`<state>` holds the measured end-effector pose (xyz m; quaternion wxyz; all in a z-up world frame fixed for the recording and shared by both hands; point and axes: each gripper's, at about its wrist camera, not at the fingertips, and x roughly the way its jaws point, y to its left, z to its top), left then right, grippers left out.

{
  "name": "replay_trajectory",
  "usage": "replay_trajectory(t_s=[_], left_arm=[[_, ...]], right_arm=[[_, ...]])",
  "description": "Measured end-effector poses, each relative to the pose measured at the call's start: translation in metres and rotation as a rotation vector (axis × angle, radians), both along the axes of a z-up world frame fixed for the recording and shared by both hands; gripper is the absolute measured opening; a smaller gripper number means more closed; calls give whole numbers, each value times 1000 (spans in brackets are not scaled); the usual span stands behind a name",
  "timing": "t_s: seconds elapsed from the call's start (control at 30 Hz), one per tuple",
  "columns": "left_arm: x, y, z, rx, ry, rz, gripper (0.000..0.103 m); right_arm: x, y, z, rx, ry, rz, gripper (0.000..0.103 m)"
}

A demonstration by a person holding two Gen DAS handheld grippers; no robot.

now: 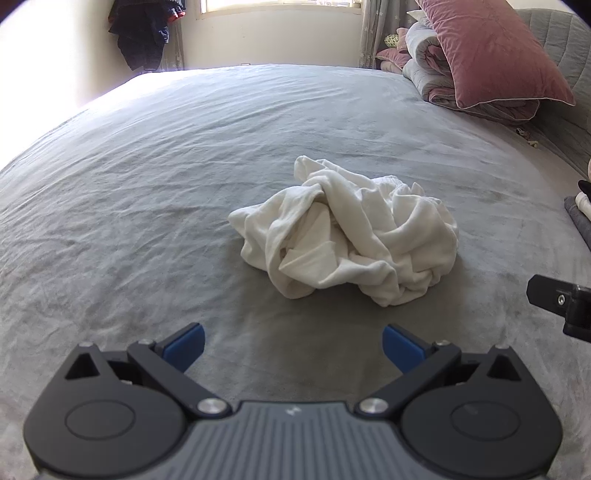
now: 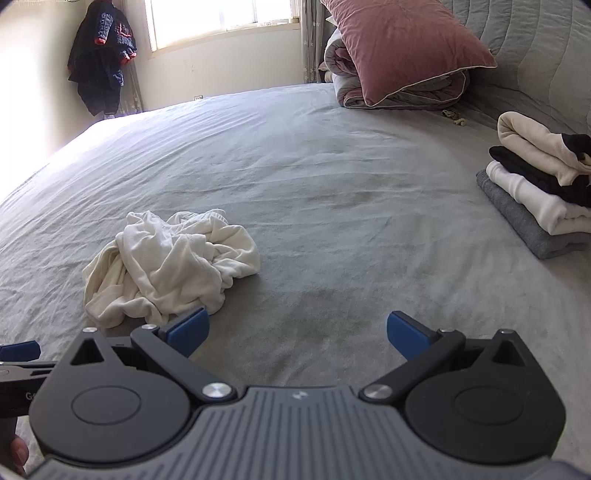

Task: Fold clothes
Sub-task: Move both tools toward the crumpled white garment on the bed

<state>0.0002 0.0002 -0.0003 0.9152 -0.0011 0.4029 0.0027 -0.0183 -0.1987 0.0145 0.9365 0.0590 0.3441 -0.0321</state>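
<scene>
The white garment (image 1: 343, 232) lies crumpled in the middle of the grey bed (image 1: 147, 184), at 12 o'clock from my left gripper (image 1: 293, 345) and at 10 o'clock from my right gripper (image 2: 297, 334). Both have their fingers wide apart and hold nothing. I judge this piece is not started; the folded stack (image 2: 539, 184) at 2 o'clock looks finished.

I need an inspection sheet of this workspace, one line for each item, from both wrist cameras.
Surface: grey bed sheet, wrinkled.
Job's things: white garment, crumpled in a heap, not held; folded stack at the sheet's right edge.
Clutter: small object beside the bedding, too small to tell.
Grippers: left gripper open, empty; right gripper open, empty.
Cables: nothing seen.
Surroundings: pink pillow on rolled duvet; window; hanging dark clothes.
</scene>
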Motion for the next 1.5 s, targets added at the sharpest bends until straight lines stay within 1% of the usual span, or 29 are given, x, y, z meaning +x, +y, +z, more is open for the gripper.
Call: replay_trajectory(t_s=[0.23,0.5,0.63,1.1,1.27,1.5], left_arm=[[1,8,0,-18,15,12,103],[0,8,2,0,12,17,103],[0,6,1,26,1,21,103],[-6,-5,4,179,-73,19,103],[-7,-7,3,208,-85,18,103],[-6,-5,2,206,-80,15,103]], right_arm=[[2,2,-1,-13,5,-3,103],[-1,-3,-3,-11,7,-4,103],[-1,-3,-3,-9,9,-2,103],[-1,-1,-5,-18,21,14,103],[0,0,-6,-21,26,17,103],[0,2,-8,-32,30,20,103]])
